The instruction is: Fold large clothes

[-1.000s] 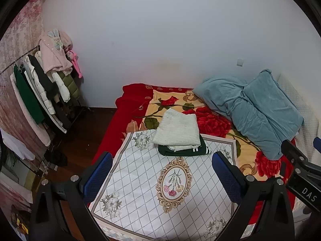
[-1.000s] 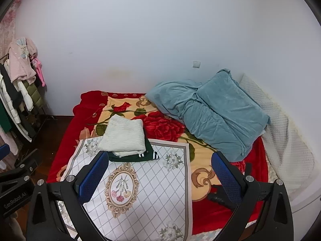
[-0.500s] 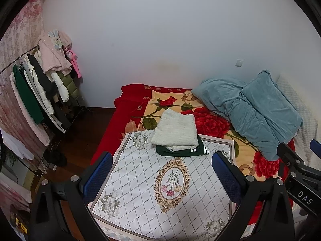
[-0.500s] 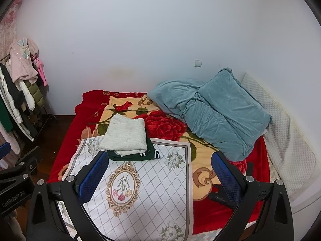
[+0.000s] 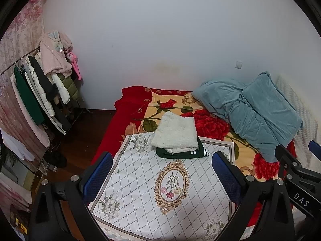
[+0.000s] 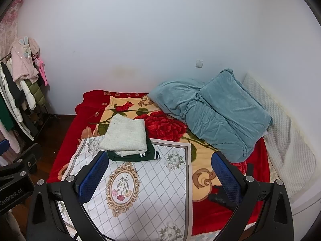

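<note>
**Two folded garments stacked on the bed, both grippers held above and empty**

The left gripper (image 5: 161, 173) hangs over the near part of the bed (image 5: 128, 108), its blue-padded fingers (image 5: 98, 173) spread wide with nothing between them. The right gripper (image 6: 160, 173) is likewise released, its fingers (image 6: 225, 175) apart and holding nothing. Each gripper shows at the edge of the other's view, side by side.

On the bed lies a white quilted mat (image 5: 140, 182) with a diamond grid and an oval flower medallion, spread over a red rose blanket (image 5: 212, 124). At the far edge of the mat sits the stack: a folded white knit (image 5: 175, 133) on top of a folded green garment (image 5: 180, 153) with white stripes at one end. The green piece sticks out from under the white one on the near and right sides. The stack is well apart from both grippers.

A rumpled teal duvet (image 5: 254, 108) is heaped at the right of the bed, against a white textured cover (image 6: 284, 140). A dark object (image 6: 219, 197) lies on the red blanket near the right gripper; it is partly hidden and hard to identify. At left, a clothes rack (image 5: 38, 92) carries hanging coats and a pink fleece.
</note>
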`<state>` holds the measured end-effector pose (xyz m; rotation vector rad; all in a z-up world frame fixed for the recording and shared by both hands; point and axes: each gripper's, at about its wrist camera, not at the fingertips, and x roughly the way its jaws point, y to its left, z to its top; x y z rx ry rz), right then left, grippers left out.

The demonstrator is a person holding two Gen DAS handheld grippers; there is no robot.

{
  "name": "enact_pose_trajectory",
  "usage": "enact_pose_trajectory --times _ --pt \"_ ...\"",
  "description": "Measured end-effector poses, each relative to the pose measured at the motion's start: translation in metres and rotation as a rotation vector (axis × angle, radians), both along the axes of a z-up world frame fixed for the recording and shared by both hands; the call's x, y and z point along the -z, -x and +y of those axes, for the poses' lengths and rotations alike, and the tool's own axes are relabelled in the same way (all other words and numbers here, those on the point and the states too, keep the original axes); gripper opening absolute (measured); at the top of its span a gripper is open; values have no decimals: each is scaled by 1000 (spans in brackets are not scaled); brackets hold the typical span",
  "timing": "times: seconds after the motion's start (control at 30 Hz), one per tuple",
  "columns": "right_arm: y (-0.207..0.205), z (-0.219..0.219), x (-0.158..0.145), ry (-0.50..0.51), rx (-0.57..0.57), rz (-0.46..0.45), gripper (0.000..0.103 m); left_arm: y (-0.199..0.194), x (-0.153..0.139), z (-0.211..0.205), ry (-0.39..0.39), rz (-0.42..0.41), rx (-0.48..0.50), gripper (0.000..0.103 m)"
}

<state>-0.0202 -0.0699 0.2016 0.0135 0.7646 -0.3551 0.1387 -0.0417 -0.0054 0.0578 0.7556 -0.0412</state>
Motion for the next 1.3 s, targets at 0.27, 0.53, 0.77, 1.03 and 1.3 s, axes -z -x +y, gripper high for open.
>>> enact_pose_trajectory --times 0.27,0.53,0.77,1.03,1.3 --pt "-3 -1 -4 -8 -8 -3 103 1 -2 -1 1 -6 -2 101" --pt "2 0 -4 -13 -12 -11 103 0 -3 2 -2 -9 -7 101" --pt "1 1 -4 -15 -14 -11 103 0 -4 3 1 -10 -7 101" --pt "3 2 -5 -10 -15 -15 103 1 -5 3 1 -11 -8 101" --pt "5 3 -4 -12 -14 -14 103 1 -6 4 2 -10 -8 101"
